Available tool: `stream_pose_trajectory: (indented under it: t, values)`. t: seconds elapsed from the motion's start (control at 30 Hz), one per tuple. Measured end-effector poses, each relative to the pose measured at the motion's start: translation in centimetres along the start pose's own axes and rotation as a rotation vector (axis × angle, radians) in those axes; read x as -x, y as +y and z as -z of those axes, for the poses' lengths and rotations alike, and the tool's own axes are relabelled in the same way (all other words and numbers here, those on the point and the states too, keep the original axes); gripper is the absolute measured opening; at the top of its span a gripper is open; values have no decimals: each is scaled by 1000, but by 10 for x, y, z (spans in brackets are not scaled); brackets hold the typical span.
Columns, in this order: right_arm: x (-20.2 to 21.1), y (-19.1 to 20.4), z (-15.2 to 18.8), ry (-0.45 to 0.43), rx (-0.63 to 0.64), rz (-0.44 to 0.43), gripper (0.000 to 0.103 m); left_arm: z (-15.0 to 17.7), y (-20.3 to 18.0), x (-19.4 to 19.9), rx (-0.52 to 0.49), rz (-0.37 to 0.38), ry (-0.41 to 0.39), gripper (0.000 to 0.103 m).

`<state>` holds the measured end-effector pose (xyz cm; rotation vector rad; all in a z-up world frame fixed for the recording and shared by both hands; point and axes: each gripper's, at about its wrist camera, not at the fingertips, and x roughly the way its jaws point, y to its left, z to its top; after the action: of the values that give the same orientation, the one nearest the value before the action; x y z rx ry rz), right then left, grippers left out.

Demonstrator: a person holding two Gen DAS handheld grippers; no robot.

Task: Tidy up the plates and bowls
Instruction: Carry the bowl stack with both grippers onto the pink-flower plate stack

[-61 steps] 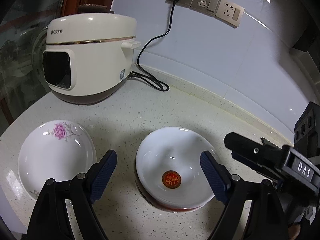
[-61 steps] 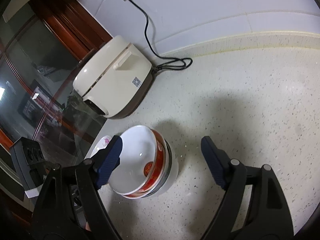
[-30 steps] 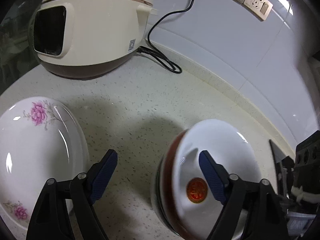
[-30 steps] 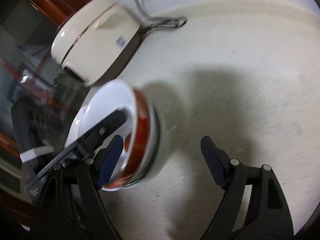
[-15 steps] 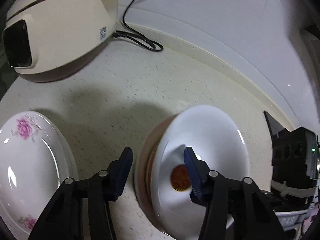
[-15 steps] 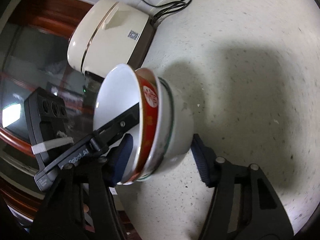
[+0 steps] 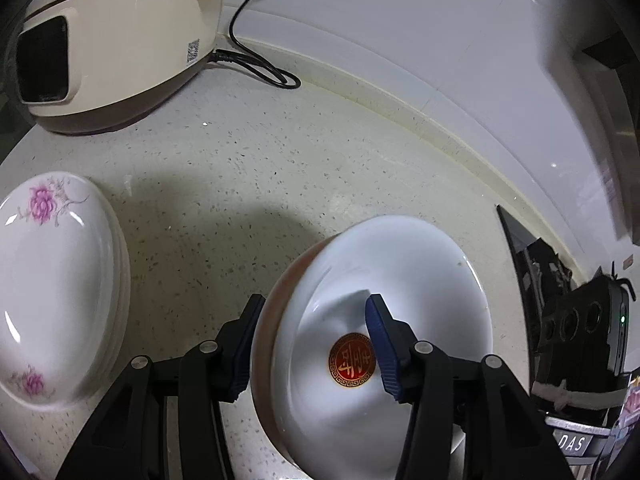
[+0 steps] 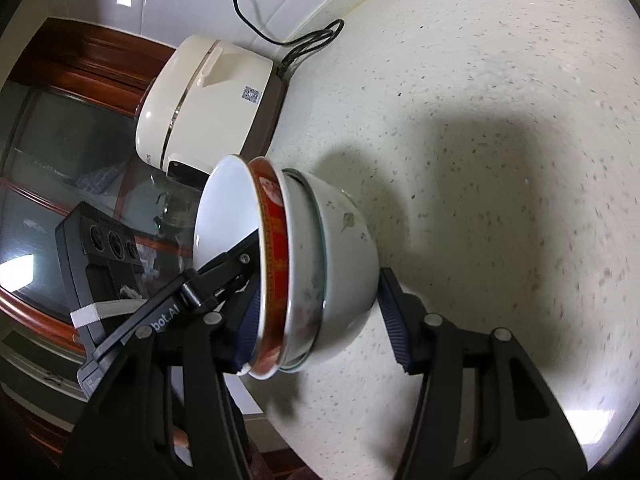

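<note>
A stack of bowls [image 8: 320,264] is lifted and tilted above the counter. Its top bowl [image 7: 400,300] is white inside with a red seal and has a red outer band [image 8: 276,248]. My left gripper [image 7: 312,344] is shut on that bowl's near rim, one finger [image 7: 384,344] inside and one outside. My right gripper [image 8: 320,320] is closed around the whole stack, one pad [image 8: 394,320] against the lowest white bowl's base. A white flowered plate [image 7: 52,280] lies at the left.
A cream rice cooker [image 7: 112,40] stands at the back left, its black cord [image 7: 260,68] running to a wall socket. The speckled counter [image 7: 280,160] meets the white tiled wall behind. A wooden-framed glass door [image 8: 60,160] is beyond the counter's edge.
Both grippers moved in from open and closed on the bowl stack. The stack has come up off the counter and tilted onto its side.
</note>
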<state>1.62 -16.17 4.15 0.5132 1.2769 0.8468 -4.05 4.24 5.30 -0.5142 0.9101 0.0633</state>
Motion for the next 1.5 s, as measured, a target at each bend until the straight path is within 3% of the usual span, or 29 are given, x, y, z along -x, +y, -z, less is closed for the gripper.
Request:
stream_pose_trajectory:
  t: [0.23,0.43,0.57,0.77,0.97,1.17,1.43,1.5]
  values:
    - [-2,13,2,-42,-53,-8,58,-4,6,11,18,10,-10,51]
    - [-9,59,-2,-60,-11,-37,58,-21,22,49,35,9,-84,52]
    - [-28,96,-3,-41,42,-51,58,-33,47,80,64,-3,-140,53]
    - [-89,133,5,38,77,-72,58,-40,111,107,141,-49,-172,54]
    - [-143,146,8,103,81,-60,58,-39,165,108,212,-83,-158,54]
    - [-168,150,11,128,125,-3,58,-29,198,102,257,-55,-127,54]
    - [-169,161,12,96,212,63,59,-25,198,89,269,6,-111,54]
    - [-168,166,10,75,240,84,60,-25,195,89,257,-17,-130,54]
